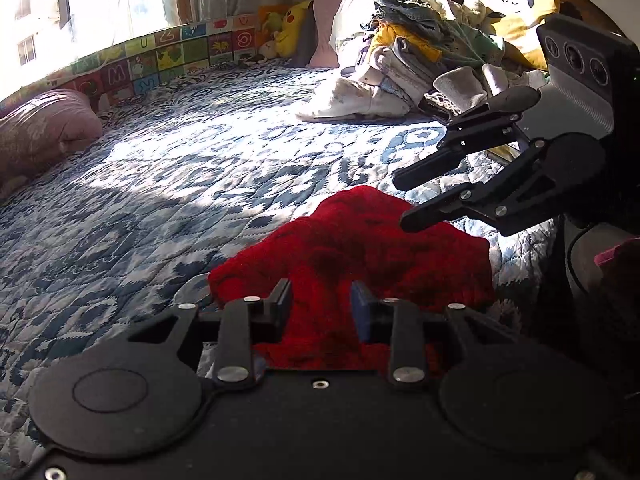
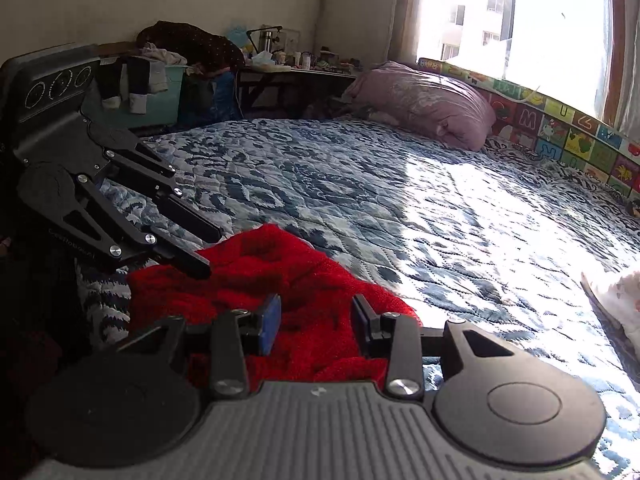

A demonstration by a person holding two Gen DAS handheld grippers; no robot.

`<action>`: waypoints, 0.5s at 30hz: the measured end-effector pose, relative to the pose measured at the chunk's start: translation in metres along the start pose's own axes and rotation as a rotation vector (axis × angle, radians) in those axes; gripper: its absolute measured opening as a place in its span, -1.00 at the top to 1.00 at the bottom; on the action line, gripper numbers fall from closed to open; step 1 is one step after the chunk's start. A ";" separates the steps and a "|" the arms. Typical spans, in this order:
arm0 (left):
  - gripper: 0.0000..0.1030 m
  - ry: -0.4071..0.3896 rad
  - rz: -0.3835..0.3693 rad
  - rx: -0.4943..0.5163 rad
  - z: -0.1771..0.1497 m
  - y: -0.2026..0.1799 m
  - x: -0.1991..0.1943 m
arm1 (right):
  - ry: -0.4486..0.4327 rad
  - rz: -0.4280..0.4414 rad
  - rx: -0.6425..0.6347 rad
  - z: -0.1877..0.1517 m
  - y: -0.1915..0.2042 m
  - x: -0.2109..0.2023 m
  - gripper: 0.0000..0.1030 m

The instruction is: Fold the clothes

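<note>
A crumpled red knitted garment [image 1: 352, 248] [image 2: 280, 276] lies on the blue-and-white quilted bed [image 1: 180, 168] [image 2: 400, 208] near its front edge. My left gripper [image 1: 320, 304] [image 2: 208, 252] is open, its fingers straddling a raised fold of the red cloth without closing on it. From the other side my right gripper [image 1: 402, 202] [image 2: 316, 316] comes in, also open, its fingertips just above the garment's far part. The two grippers face each other across the garment.
A pile of mixed clothes [image 1: 420, 60] rests against the pillows at the bed's head. A pink pillow [image 1: 44, 128] [image 2: 428, 100] and an alphabet foam mat [image 1: 160, 60] [image 2: 560, 120] line the window side. A white garment [image 2: 616, 292] lies at the right. A cluttered desk [image 2: 300, 64] stands beyond the bed.
</note>
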State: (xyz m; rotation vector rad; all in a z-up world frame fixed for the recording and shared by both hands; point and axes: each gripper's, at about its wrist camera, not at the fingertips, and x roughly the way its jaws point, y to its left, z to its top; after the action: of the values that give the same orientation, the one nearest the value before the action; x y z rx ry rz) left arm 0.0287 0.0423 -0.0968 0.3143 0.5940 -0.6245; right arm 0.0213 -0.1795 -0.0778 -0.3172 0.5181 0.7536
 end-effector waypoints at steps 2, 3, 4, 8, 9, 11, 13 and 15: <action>0.40 0.063 -0.006 -0.033 -0.013 -0.005 0.017 | 0.112 -0.041 -0.034 -0.019 0.004 0.023 0.25; 0.40 0.080 -0.004 -0.034 -0.021 -0.010 0.027 | 0.096 -0.047 -0.042 -0.033 0.004 0.029 0.24; 0.34 0.083 0.001 -0.040 -0.027 -0.015 0.034 | 0.051 -0.039 -0.002 -0.045 0.000 0.030 0.23; 0.29 0.076 0.009 -0.056 -0.024 -0.020 0.028 | 0.077 -0.012 -0.006 -0.039 -0.008 0.020 0.22; 0.29 0.083 0.000 -0.025 -0.020 -0.022 0.024 | 0.083 -0.006 -0.026 -0.034 -0.008 0.015 0.22; 0.31 0.076 -0.004 0.046 -0.009 -0.022 0.011 | 0.070 0.001 -0.038 -0.022 -0.011 0.003 0.22; 0.34 0.020 0.005 0.047 0.007 -0.013 -0.001 | 0.024 -0.004 -0.022 -0.007 -0.017 -0.006 0.23; 0.34 -0.036 0.015 0.020 0.024 0.002 -0.001 | -0.022 -0.012 -0.015 0.010 -0.021 -0.005 0.29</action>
State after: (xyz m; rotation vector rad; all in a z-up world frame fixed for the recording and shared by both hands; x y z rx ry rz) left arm 0.0392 0.0337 -0.0768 0.3255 0.5510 -0.6212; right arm 0.0367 -0.1924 -0.0643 -0.3250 0.4896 0.7491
